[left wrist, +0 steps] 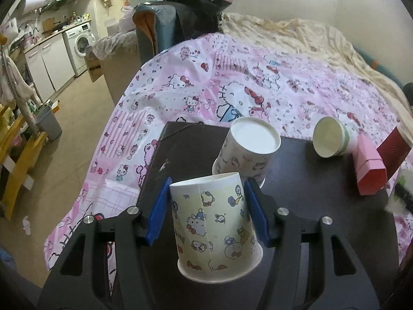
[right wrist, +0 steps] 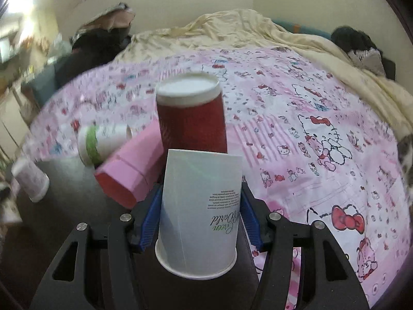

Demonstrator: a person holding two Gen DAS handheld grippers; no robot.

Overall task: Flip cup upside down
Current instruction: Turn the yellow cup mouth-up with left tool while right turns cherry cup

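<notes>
My left gripper [left wrist: 207, 210] is shut on a yellow cartoon-print paper cup [left wrist: 215, 226], held upside down with its rim toward the camera, above the dark table [left wrist: 304, 180]. Just behind it a white cartoon cup [left wrist: 245, 152] stands upside down. My right gripper [right wrist: 200, 218] is shut on a white paper cup with green lettering [right wrist: 200, 211], also upside down with its rim toward the camera. A red cup [right wrist: 192, 115] stands upside down right behind it. A green-banded white cup [left wrist: 331, 137] lies on its side; it also shows in the right wrist view [right wrist: 99, 143].
A pink box [left wrist: 369, 166] lies on the table's right part, next to the red cup [left wrist: 395, 149]; the box also shows in the right wrist view [right wrist: 131, 166]. The table sits on a bed with a pink Hello Kitty cover [left wrist: 232, 82]. The floor and a grey bin [left wrist: 49, 122] lie left.
</notes>
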